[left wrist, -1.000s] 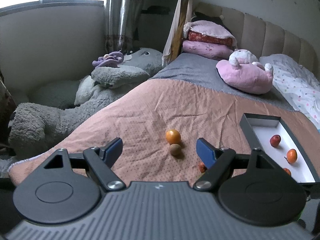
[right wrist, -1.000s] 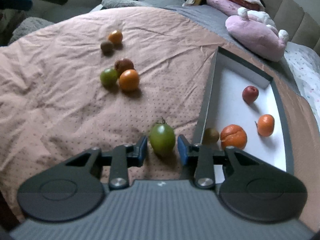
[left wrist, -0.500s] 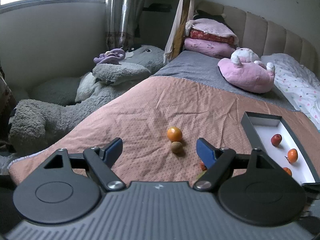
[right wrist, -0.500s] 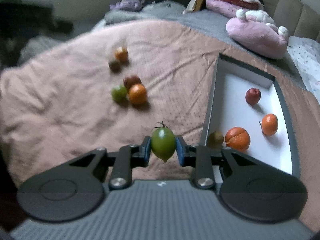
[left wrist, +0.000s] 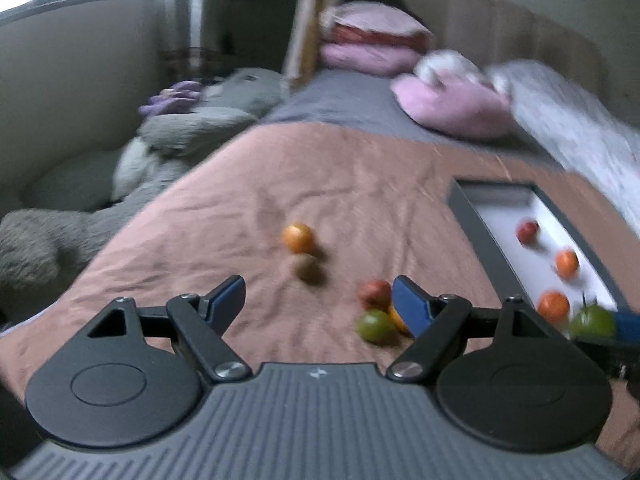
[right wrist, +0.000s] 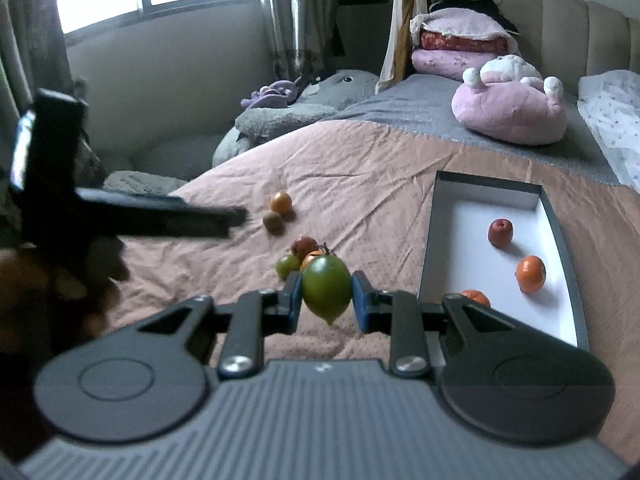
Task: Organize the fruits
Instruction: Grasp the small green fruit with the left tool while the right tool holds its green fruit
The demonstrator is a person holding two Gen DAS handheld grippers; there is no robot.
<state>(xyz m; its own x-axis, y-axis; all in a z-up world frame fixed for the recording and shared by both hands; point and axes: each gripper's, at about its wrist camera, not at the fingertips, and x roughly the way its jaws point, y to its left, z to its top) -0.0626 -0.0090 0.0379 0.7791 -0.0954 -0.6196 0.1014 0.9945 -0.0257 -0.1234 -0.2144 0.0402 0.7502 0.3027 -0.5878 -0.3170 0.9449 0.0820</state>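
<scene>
Fruit sorting, partly done: three fruits lodged in box (right wrist: 560,236), large green fruit (right wrist: 326,293) clamped in right tongs (right wrist: 326,300) above bedspread (right wrist: 360,168), five loose fruits left there, left tongs (left wrist: 318,304) held apart, empty

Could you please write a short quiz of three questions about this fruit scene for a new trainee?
1. True or false: the right hand-held gripper is shut on a green fruit.
2. How many fruits are visible in the box in the right wrist view? A) one B) three C) six
3. Fill in: the left hand-held gripper is ____ and holds nothing.

Key:
1. True; both pads press its sides.
2. B: a red fruit and two orange fruits, one partly hidden behind the gripper.
3. open
</scene>
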